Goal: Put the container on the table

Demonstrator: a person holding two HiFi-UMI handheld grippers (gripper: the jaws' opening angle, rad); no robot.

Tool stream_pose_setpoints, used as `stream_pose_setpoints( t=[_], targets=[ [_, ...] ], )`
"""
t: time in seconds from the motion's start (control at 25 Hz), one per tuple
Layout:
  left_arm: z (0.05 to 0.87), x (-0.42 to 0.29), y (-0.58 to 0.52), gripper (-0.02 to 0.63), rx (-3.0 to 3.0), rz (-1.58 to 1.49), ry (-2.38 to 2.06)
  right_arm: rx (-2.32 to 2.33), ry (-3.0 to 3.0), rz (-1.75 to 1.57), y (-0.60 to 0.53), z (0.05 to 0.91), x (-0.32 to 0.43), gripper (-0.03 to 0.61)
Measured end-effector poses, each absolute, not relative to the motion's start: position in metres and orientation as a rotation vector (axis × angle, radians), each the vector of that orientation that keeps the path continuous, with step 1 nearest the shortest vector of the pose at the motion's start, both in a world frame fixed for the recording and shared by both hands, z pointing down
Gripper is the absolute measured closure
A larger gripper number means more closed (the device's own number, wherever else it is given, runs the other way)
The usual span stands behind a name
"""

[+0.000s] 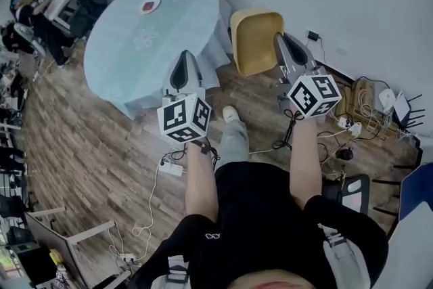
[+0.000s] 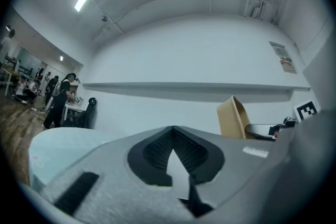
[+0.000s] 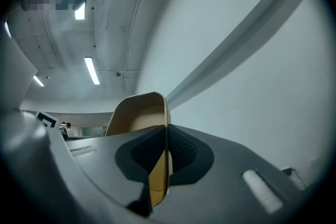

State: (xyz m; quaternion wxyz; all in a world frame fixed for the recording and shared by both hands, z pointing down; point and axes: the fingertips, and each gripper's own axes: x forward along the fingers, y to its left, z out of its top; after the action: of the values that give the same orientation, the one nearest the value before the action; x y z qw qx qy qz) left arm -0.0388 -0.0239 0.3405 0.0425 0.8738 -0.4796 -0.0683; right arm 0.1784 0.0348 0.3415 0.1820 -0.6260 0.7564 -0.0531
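Note:
A tan, open container (image 1: 254, 39) hangs in the air to the right of the round table (image 1: 128, 54), which wears a pale blue cloth. My right gripper (image 1: 283, 45) is shut on the container's right rim; in the right gripper view the tan wall (image 3: 137, 115) rises from between the closed jaws. My left gripper (image 1: 183, 71) is shut and holds nothing, hovering over the table's near right edge. In the left gripper view the container (image 2: 232, 116) shows at the right, the table (image 2: 58, 144) at the lower left.
A small white plate with a red middle (image 1: 149, 5) lies on the far side of the table. Cables, a power strip (image 1: 171, 168) and routers (image 1: 392, 103) litter the wooden floor along the white wall. People and desks are at the far left.

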Motion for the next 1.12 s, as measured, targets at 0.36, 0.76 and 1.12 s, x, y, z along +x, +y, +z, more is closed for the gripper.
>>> stream_pose_setpoints(
  t=[0.36,0.76,1.12],
  targets=[
    [0.397,-0.044,-0.293,0.616,2.542,0.015,-1.557,-1.699,2.191,-0.377,-0.249,0.392,0.164,0.555],
    [0.445,-0.076,-0.42,0.617,2.312,0.069,-1.648,-1.71,2.452,-0.797,-0.417,0.499,0.126,0.555],
    [0.47,-0.143,-0.449,0.617,2.096,0.076,-1.801,-1.66,2.8,-1.141,-0.529,0.621,0.058,0.554]
  ],
)
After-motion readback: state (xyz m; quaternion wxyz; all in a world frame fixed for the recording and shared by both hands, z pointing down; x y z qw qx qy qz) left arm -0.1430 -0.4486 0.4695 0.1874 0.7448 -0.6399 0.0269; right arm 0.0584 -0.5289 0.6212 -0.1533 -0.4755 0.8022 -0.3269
